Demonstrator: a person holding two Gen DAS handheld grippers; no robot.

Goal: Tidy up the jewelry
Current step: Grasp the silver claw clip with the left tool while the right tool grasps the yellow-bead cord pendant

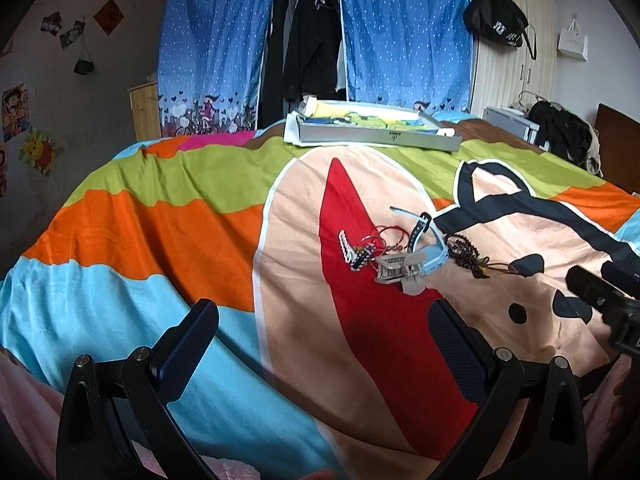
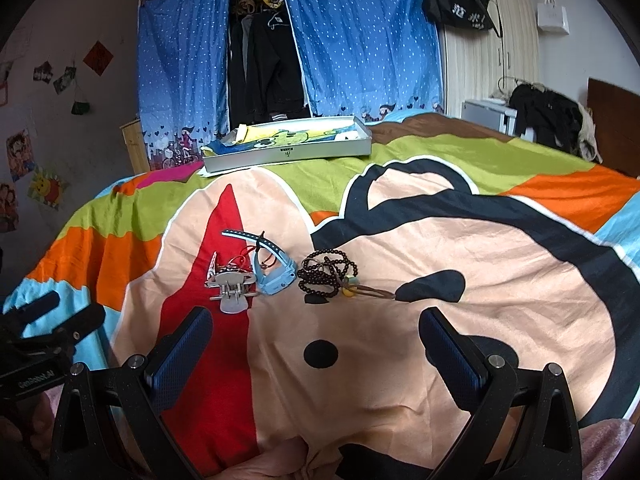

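**Jewelry heaped on the bed, both tools spread and empty**

A small cluster of jewelry lies on a bright cartoon-print bedspread (image 2: 460, 240) covering the bed. In the right wrist view, a silver hair claw clip (image 2: 232, 286) sits on the red patch of the print, with a light blue watch (image 2: 276, 276) touching its right side and thin red bangles (image 2: 256, 256) tangled behind them. Just right of the watch lies a dark beaded necklace (image 2: 328, 272) with a brown cord trailing further right. A shallow grey box (image 2: 288, 146) rests well beyond the pile, near the far edge of the bed, in front of blue dotted curtains (image 2: 352, 36).

The right hand-held gripper (image 2: 316, 340) hovers short of the pile, fingers spread wide with nothing between them. The left hand-held gripper (image 1: 324, 328) is likewise wide apart and holds nothing, with the pile ahead and to its right.
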